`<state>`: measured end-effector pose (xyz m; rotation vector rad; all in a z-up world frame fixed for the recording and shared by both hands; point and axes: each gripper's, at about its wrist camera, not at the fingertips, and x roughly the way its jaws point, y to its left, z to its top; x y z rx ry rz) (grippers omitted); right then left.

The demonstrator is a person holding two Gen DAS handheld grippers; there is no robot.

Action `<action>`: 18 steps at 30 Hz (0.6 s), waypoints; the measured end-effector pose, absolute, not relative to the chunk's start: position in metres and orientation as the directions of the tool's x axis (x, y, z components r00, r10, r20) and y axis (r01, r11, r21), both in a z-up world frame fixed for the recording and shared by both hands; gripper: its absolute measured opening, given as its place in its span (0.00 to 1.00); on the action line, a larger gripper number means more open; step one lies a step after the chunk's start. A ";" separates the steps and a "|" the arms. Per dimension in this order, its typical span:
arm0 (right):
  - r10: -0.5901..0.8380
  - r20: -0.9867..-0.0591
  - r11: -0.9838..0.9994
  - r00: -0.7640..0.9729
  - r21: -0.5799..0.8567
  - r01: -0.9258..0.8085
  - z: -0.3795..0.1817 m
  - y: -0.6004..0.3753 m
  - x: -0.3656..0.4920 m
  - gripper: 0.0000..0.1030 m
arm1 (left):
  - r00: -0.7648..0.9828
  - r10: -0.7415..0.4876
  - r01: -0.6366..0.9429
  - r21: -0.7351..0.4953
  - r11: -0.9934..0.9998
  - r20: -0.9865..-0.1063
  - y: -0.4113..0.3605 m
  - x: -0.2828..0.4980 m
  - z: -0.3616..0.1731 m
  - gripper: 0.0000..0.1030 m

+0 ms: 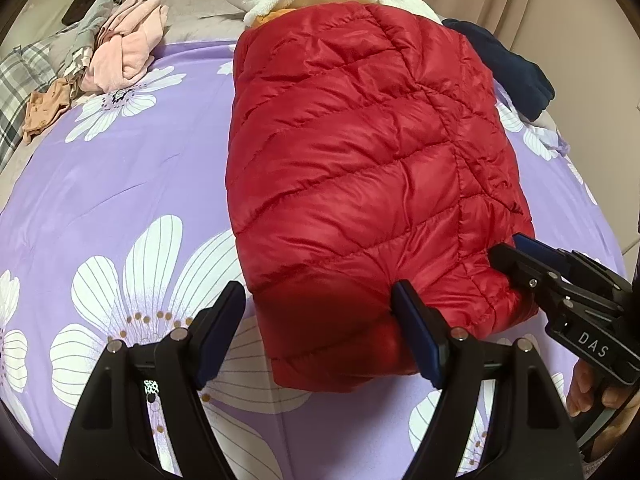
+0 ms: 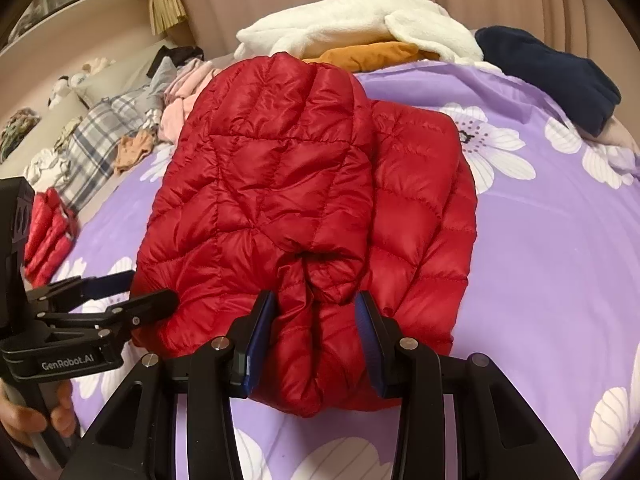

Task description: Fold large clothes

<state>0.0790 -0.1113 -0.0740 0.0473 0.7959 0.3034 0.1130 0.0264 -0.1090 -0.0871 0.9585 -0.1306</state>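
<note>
A red quilted down jacket (image 1: 360,168) lies folded into a long block on the purple flowered bedspread (image 1: 120,184); it also shows in the right wrist view (image 2: 280,184). My left gripper (image 1: 320,308) is open, its fingers astride the jacket's near left corner, the right finger touching the fabric. My right gripper (image 2: 316,312) is open with a bunched fold of the jacket between its pads, which do not press it. The right gripper also shows in the left wrist view (image 1: 508,252) at the jacket's near right corner. The left gripper shows in the right wrist view (image 2: 148,288) at the jacket's left edge.
A white fleece (image 2: 360,28) and an orange garment (image 2: 372,56) lie at the far end of the bed. A navy garment (image 2: 548,80) lies at the far right. Pink and plaid clothes (image 1: 120,52) are piled at the far left. Curtains hang behind.
</note>
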 end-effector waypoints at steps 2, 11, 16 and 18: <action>0.285 -0.697 0.956 0.658 0.157 -0.248 -0.074 -0.111 0.079 0.38 | 0.568 -0.148 0.072 -0.130 0.989 -0.809 0.026 0.113 -0.109 0.75; 0.281 -0.700 0.957 0.656 0.151 -0.248 -0.074 -0.111 0.079 0.38 | 0.569 -0.146 0.072 -0.128 0.989 -0.810 0.026 0.113 -0.109 0.75; 0.281 -0.700 0.957 0.656 0.151 -0.248 -0.074 -0.111 0.080 0.38 | 0.569 -0.145 0.072 -0.127 0.989 -0.809 0.026 0.113 -0.109 0.74; 0.280 -0.701 0.957 0.656 0.148 -0.249 -0.074 -0.111 0.080 0.38 | 0.569 -0.144 0.073 -0.125 0.989 -0.809 0.025 0.114 -0.109 0.74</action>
